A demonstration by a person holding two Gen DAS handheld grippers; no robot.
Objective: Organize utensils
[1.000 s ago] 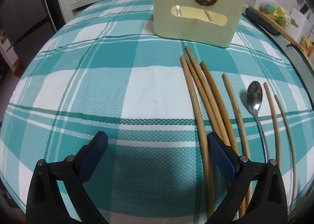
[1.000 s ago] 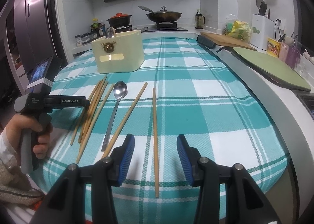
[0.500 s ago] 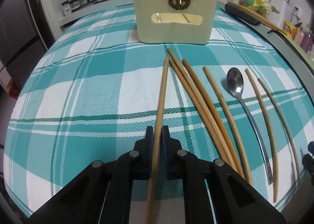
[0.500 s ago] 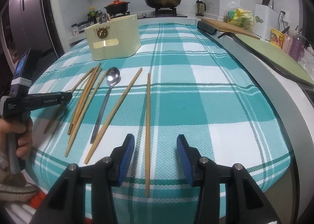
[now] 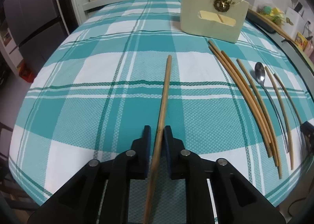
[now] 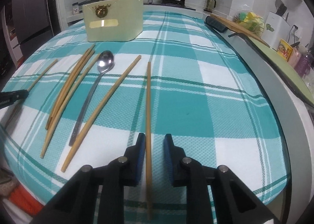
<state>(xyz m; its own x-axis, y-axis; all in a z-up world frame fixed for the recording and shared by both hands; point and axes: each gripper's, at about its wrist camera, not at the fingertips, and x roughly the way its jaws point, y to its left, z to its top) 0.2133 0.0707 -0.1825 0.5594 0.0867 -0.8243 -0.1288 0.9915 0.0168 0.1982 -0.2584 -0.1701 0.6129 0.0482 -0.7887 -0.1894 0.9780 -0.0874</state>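
Lifted away from the bundle since half a second ago, one chopstick (image 5: 164, 94) now sits clamped between the nearly closed pads of the left gripper (image 5: 157, 135), its long axis running straight ahead along the fingers, far tip aimed toward the cream utensil holder (image 5: 213, 21) at the back of the checked tablecloth (image 5: 98, 79). Three chopsticks (image 5: 245, 94) remain bunched to its right, with another beside them, then a steel spoon (image 5: 261, 76), bowl toward the holder. The right gripper (image 6: 154, 149) has narrowed around a lone chopstick (image 6: 148, 98) lying lengthwise on the cloth, pointing away; its jaws stand partly open, the left pad close against the stick, the right clear of it.
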